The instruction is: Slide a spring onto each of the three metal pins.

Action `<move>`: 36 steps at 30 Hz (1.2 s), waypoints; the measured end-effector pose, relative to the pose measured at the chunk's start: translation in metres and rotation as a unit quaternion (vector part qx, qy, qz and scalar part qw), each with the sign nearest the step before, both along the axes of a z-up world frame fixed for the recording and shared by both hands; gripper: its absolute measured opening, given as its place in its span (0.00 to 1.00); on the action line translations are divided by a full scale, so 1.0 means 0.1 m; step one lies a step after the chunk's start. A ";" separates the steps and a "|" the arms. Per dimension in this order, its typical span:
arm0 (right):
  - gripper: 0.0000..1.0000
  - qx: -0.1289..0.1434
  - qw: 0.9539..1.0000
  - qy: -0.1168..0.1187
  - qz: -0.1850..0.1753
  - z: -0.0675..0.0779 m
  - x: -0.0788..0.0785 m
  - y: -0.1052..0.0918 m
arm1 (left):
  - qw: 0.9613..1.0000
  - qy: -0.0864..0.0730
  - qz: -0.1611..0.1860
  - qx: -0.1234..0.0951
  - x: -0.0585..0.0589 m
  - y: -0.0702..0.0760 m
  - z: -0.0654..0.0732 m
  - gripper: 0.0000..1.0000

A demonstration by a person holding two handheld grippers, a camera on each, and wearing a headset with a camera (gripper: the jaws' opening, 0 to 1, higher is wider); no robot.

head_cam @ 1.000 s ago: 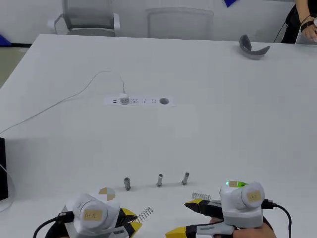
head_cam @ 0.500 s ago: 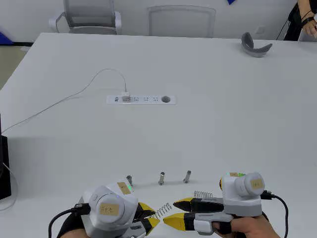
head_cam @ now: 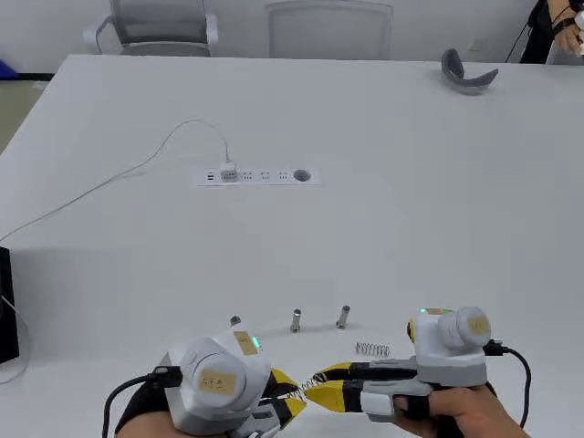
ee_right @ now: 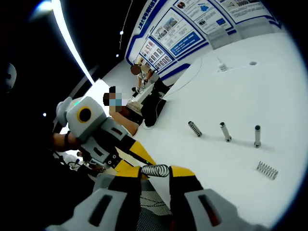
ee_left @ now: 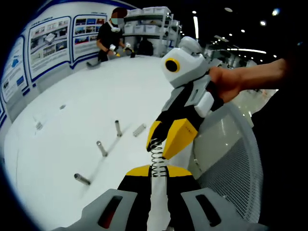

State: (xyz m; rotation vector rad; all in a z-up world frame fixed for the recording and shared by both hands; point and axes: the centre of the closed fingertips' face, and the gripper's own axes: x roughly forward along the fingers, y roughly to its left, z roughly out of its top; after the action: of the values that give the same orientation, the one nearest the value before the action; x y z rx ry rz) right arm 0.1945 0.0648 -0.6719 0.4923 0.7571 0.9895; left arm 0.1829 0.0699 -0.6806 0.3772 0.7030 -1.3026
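Observation:
Three short metal pins (head_cam: 296, 319) stand in a row on the white table (head_cam: 383, 210). The leftmost pin (ee_right: 194, 128) looks ribbed like a coil in the right gripper view. My left gripper (head_cam: 285, 403) is shut on one end of a thin spring (ee_left: 156, 155), which sticks out forward past its yellow tips. My right gripper (head_cam: 319, 383) comes in from the right, its jaws narrowed onto the spring's (ee_right: 155, 170) free end. Both grippers hover just in front of the pins. Another spring (head_cam: 371, 349) lies loose on the table right of the pins.
A white power strip (head_cam: 255, 175) with a plugged cable lies mid-table. A grey curved object (head_cam: 467, 77) rests at the far right. Chairs (head_cam: 328, 27) stand behind the far edge. A person stands at the far right corner. A dark object (head_cam: 5, 306) sits at the left edge.
The two grippers have closed in on each other. The right gripper's jaws, wide apart before, have narrowed around the tip of the spring that the left gripper holds.

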 end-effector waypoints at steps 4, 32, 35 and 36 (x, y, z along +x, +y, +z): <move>0.20 0.004 1.000 0.000 0.005 0.03 0.00 0.02 | 1.000 -0.003 -0.014 0.005 -0.02 0.00 -0.03 0.11; 0.12 -0.118 0.970 -0.078 0.196 0.15 -0.18 0.11 | 0.993 0.052 -0.094 -0.049 -0.14 -0.10 0.03 0.10; 0.13 -0.131 0.963 -0.089 0.219 0.15 -0.20 0.11 | 0.992 0.056 -0.100 -0.057 -0.14 -0.11 0.05 0.10; 0.13 -0.136 0.960 -0.093 0.225 0.15 -0.20 0.11 | 0.991 0.055 -0.103 -0.059 -0.15 -0.11 0.06 0.10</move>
State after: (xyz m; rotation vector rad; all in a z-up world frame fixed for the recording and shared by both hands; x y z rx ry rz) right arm 0.1744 0.0757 -0.6571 -0.0198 0.8366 1.3089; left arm 0.1682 0.0591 -0.6749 0.2891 0.6883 -1.5621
